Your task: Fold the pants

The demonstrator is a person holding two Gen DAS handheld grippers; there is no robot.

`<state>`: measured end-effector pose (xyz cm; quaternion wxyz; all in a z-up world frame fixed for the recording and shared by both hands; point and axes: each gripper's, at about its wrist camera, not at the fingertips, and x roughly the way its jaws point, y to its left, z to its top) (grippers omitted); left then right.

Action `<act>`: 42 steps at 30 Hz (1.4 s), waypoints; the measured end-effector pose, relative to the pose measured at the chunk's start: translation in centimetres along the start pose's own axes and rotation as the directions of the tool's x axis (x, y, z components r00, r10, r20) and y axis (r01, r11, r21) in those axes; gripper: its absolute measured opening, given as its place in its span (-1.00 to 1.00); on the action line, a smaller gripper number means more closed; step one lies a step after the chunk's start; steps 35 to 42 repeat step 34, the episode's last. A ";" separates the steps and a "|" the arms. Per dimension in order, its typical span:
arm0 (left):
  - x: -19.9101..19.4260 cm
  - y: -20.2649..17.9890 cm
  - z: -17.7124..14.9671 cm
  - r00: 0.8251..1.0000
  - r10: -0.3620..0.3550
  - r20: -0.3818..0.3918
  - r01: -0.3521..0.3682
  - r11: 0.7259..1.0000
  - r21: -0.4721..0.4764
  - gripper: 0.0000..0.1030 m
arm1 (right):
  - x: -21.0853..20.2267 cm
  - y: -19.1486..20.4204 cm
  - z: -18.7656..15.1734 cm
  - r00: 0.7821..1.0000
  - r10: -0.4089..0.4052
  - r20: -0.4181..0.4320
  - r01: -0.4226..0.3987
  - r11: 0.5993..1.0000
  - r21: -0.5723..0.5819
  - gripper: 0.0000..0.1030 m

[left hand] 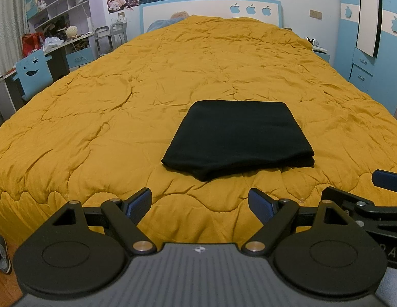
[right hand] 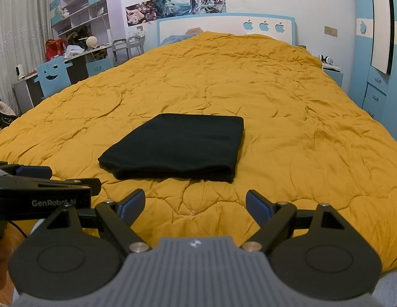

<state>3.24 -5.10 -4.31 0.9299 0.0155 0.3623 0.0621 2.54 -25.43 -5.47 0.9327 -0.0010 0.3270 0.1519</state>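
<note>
A: What fills the room's centre?
B: A bed (left hand: 198, 76) under a mustard quilt (left hand: 121, 117), its white-and-blue headboard (left hand: 211, 12) bearing three apple shapes.
A: And the left wall?
B: Open shelving (right hand: 78, 12), a cluttered desk (right hand: 78, 58), a blue chair (right hand: 53, 75), patterned curtains (right hand: 16, 25). Posters (right hand: 175, 6) hang above; a blue wardrobe (right hand: 380, 51) stands right.

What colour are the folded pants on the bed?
Black. The pants show best in the left wrist view.
</note>
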 end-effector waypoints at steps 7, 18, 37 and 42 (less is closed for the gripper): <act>-0.1 0.0 0.1 1.000 0.000 0.002 0.000 1.000 0.003 0.93 | 0.0 0.0 0.0 1.000 -0.001 0.001 0.001 1.000 0.001 0.59; -0.3 -0.2 0.2 1.000 -0.001 0.005 0.001 1.000 0.009 0.93 | -0.2 0.3 0.0 1.000 -0.003 0.005 0.003 1.000 0.008 0.59; -0.5 -0.2 0.2 1.000 -0.004 0.019 0.004 1.000 0.013 0.92 | -0.3 0.4 -0.1 1.000 -0.005 0.009 0.005 1.000 0.013 0.59; -0.5 -0.2 0.2 1.000 -0.004 0.019 0.004 1.000 0.013 0.92 | -0.3 0.4 -0.1 1.000 -0.005 0.009 0.005 1.000 0.013 0.59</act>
